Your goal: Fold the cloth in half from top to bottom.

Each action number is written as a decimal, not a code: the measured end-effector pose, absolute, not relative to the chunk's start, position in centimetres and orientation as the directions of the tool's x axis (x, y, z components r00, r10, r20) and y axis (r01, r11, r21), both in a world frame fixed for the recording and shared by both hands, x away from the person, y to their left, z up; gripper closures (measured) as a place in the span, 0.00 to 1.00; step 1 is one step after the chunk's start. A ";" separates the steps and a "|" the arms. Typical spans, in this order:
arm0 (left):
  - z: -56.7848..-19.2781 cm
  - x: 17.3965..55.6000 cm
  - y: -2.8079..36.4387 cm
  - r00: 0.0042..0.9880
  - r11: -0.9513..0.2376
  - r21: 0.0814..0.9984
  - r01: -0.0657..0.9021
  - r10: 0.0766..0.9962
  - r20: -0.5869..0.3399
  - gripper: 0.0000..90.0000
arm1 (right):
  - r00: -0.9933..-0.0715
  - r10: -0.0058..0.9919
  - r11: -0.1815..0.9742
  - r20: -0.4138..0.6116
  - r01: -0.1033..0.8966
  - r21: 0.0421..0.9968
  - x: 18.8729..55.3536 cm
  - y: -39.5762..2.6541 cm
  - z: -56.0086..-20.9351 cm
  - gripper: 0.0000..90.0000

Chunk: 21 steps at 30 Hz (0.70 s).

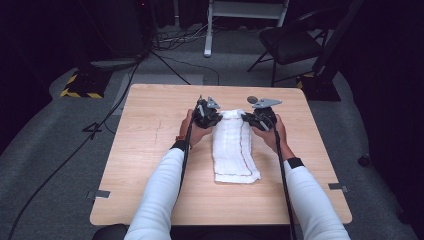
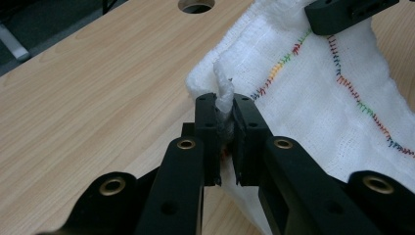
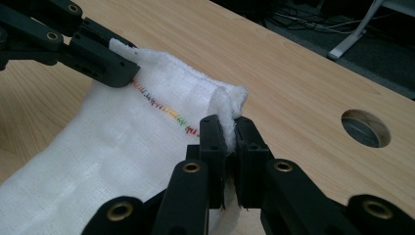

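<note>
Both the left gripper and the right gripper are clamped on the far corners of the white cloth, folded lengthwise mid-table, its free end toward 6 o'clock, so probably another fold remains.

White woven cloth with a multicoloured stitched line, folded into a long strip, lying at the tabletop centre, running 12 to 6 o'clock; its two far corners are lifted and pinched.

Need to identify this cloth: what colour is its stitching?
Multicoloured stitching on a white cloth; clearest in the left gripper view.
</note>
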State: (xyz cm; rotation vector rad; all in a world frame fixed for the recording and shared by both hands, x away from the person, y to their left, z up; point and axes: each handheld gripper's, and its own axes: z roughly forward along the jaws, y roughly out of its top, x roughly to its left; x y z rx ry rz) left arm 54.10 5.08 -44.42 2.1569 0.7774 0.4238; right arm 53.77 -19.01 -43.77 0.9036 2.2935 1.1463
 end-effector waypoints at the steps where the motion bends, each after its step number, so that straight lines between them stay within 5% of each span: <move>1: -44.3 54.0 5.1 0.755 -0.499 0.775 0.389 0.654 0.042 0.92 | -0.700 0.710 0.448 -0.080 0.361 0.818 53.7 -19.0 -43.6 0.94; 21: -44.0 51.0 6.1 0.810 -0.485 0.812 0.325 0.585 0.025 0.92 | -0.749 0.658 0.469 -0.085 0.318 0.824 50.7 -19.8 -43.1 0.94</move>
